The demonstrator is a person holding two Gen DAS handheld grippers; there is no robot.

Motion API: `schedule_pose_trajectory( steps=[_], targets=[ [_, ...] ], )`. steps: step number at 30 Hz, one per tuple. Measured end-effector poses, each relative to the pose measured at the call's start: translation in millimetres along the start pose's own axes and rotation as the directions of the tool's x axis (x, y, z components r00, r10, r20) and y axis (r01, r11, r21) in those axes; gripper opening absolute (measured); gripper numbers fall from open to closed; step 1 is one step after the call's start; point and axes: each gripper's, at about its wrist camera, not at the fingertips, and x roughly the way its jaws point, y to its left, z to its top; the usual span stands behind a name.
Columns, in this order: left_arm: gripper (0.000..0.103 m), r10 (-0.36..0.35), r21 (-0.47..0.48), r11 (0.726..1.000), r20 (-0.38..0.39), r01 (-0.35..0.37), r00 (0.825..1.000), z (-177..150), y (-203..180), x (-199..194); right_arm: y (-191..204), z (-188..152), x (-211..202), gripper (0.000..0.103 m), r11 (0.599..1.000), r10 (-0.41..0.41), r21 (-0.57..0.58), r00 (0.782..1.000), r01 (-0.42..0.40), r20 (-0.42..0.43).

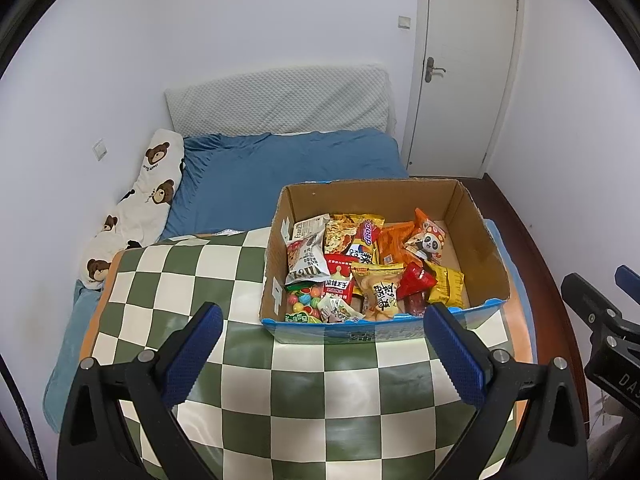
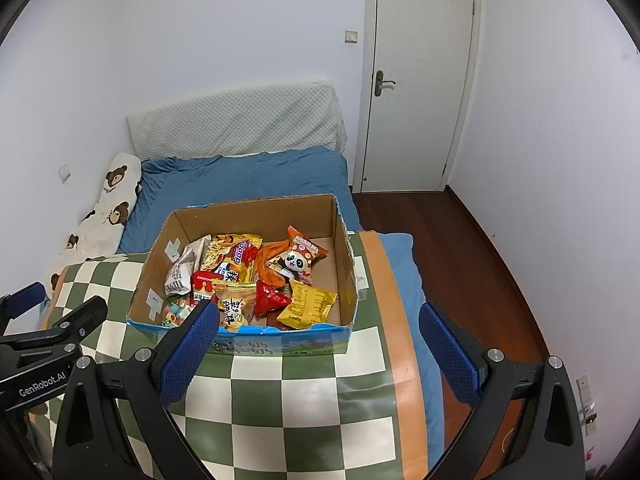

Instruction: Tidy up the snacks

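Observation:
An open cardboard box (image 1: 486, 248) with a blue front edge sits on a green-and-cream checkered mat (image 1: 320, 400). It holds several snack packets: a red triangular pack (image 1: 416, 280), a yellow pack (image 1: 448, 288), a panda pack (image 1: 430, 242), a grey Franzzi pack (image 1: 306, 252). The box also shows in the right wrist view (image 2: 344, 248). My left gripper (image 1: 324, 340) is open and empty, just in front of the box. My right gripper (image 2: 320, 340) is open and empty, at the box's front right corner. The panda pack (image 2: 298, 260) and red pack (image 2: 270, 298) show there too.
The mat lies on a bed with a blue sheet (image 1: 280, 168), a bear-print pillow (image 1: 136, 208) at the left and a white padded headboard (image 1: 280, 100). A white door (image 2: 420, 80) and dark wood floor (image 2: 460, 260) are to the right.

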Motion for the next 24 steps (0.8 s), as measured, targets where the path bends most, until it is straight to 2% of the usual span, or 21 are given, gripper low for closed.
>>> schedule_pose_trajectory(
  steps=[24],
  targets=[
    [0.103, -0.005, 0.020, 1.000, 0.027, 0.005, 1.000, -0.3, -0.8, -12.4, -1.6, 0.0, -1.0, 0.102, 1.000, 0.003, -0.004, 1.000, -0.003, -0.003]
  ],
)
